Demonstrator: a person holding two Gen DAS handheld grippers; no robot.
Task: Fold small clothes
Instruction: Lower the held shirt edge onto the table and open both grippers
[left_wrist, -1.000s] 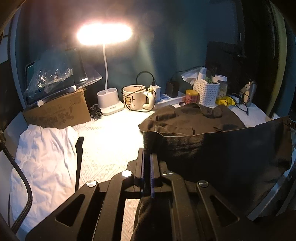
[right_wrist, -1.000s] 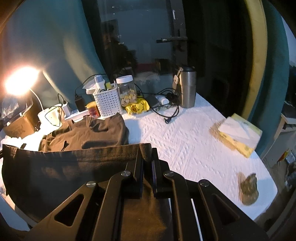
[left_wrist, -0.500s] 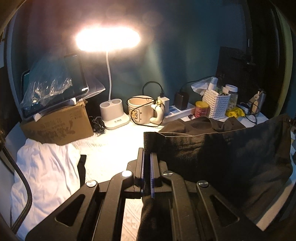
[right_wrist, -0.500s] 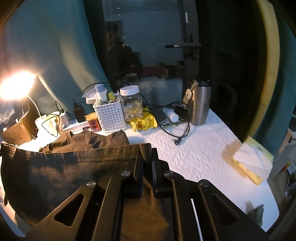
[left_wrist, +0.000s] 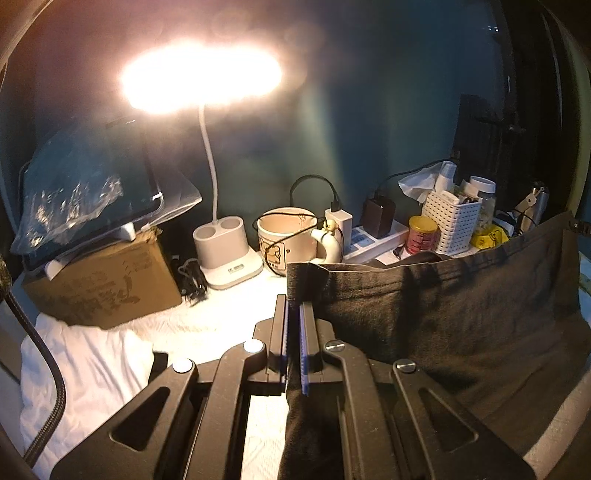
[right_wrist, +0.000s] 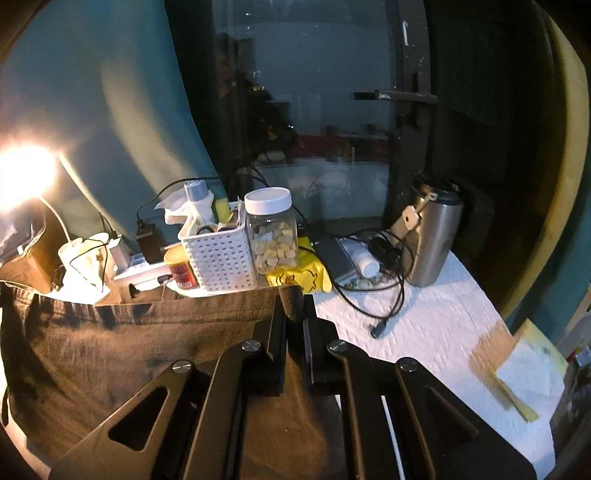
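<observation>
Jaws of the left gripper (left_wrist: 293, 314) and right gripper (right_wrist: 294, 314) are both clamped on the top hem of a dark brown garment (left_wrist: 443, 325) — one at each corner, the cloth stretched between them and lifted above the white table cover (right_wrist: 436, 314). No fold is yet visible in it; a white garment (left_wrist: 85, 365) lies crumpled at left — apparently still unfolded.

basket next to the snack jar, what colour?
White, with a perforated grid pattern; the basket shows best in the right wrist view, beside the jar.
</observation>
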